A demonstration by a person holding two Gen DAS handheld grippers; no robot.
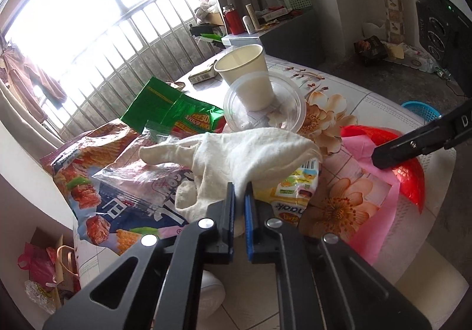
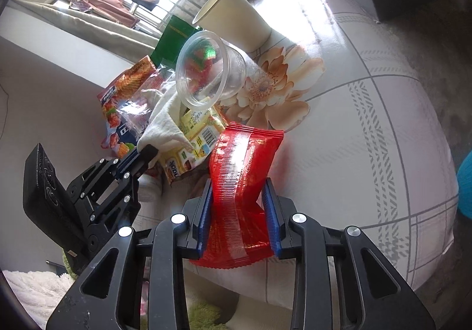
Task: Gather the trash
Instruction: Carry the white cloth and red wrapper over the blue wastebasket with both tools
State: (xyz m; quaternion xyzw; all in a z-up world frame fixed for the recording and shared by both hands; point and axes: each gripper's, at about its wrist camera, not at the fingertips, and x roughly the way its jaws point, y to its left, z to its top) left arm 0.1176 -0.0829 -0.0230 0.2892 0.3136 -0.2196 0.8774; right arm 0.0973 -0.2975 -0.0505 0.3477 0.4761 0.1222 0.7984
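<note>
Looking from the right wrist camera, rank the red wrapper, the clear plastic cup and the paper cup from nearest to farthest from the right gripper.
1. Red wrapper: clamped between the right gripper fingers, at the table's near edge.
2. Clear plastic cup: farther in, up and left, lying tilted on the wrapper pile.
3. Paper cup: farthest, just behind the clear cup, toward the window.

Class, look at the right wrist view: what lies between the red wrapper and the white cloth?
In the right wrist view, a yellow snack packet lies between the red wrapper and the white cloth.
</note>
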